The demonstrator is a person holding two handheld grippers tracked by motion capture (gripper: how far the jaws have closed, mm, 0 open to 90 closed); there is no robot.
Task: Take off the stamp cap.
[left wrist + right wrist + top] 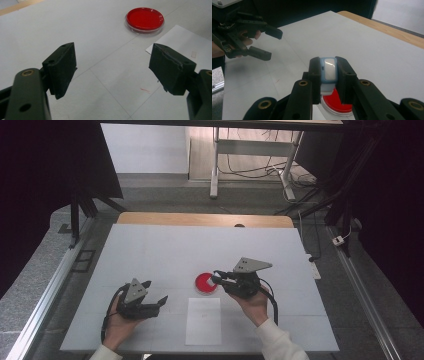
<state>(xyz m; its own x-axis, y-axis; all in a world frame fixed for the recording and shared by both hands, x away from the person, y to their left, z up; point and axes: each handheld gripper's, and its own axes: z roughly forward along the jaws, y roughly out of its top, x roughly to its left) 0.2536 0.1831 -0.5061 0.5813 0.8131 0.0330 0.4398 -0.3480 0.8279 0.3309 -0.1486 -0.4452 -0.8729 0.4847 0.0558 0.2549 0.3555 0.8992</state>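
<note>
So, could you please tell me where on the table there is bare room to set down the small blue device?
The far half of the white table, beyond the red petri dish, is bare, as is the right strip beside the right hand-held gripper. It is crowded near the front: dish, paper sheet and left hand-held gripper sit close together.

Your left gripper (155, 292) hangs with jaws wide apart, nothing between them; bare tabletop (165, 250) ahead, open path toward red petri dish (145, 19). White paper sheet (204, 321) lies flat just near side of dish, no barrier. Your right gripper (328, 75), clamped on small blue-and-white device (329, 68), sits directly over dish, blocking approach from right. Far half of table free
</note>
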